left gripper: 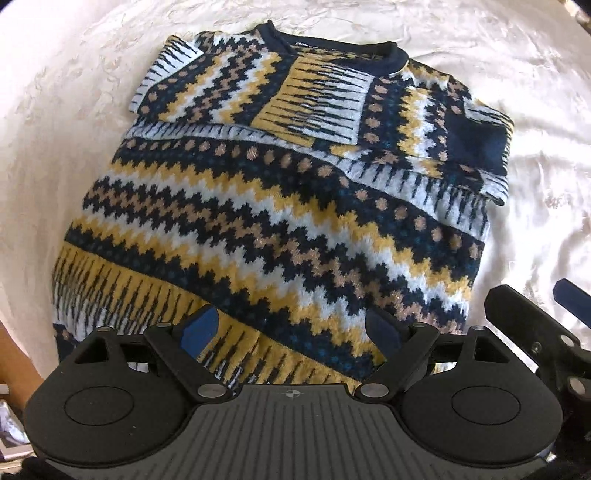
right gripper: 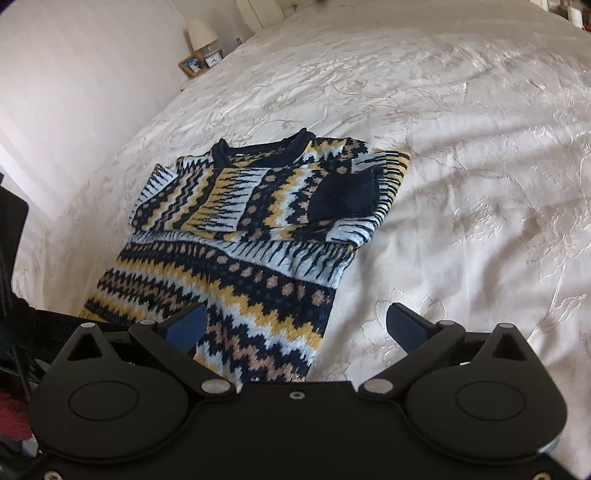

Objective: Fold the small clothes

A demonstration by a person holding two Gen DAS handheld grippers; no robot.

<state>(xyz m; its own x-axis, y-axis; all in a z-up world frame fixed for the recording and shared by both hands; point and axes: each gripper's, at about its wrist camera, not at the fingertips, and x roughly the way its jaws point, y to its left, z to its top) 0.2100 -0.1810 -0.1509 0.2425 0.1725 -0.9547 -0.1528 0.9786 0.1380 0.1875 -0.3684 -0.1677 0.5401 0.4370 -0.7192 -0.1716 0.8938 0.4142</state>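
A small knitted sweater [left gripper: 280, 221] in navy, yellow, white and tan zigzags lies flat on the white bedspread [left gripper: 66, 96], neck away from me, both sleeves folded in across the chest. My left gripper [left gripper: 291, 332] is open and empty, just above the sweater's hem. In the right wrist view the sweater [right gripper: 236, 251] lies ahead and to the left. My right gripper [right gripper: 295, 328] is open and empty, over the sweater's lower right edge. The right gripper's body also shows at the right of the left wrist view [left gripper: 535, 332].
The bedspread [right gripper: 461, 184] stretches wide to the right and beyond the sweater. A bedside table with a lamp [right gripper: 201, 33], a picture frame [right gripper: 192, 65] and a small clock stands at the far left by the wall.
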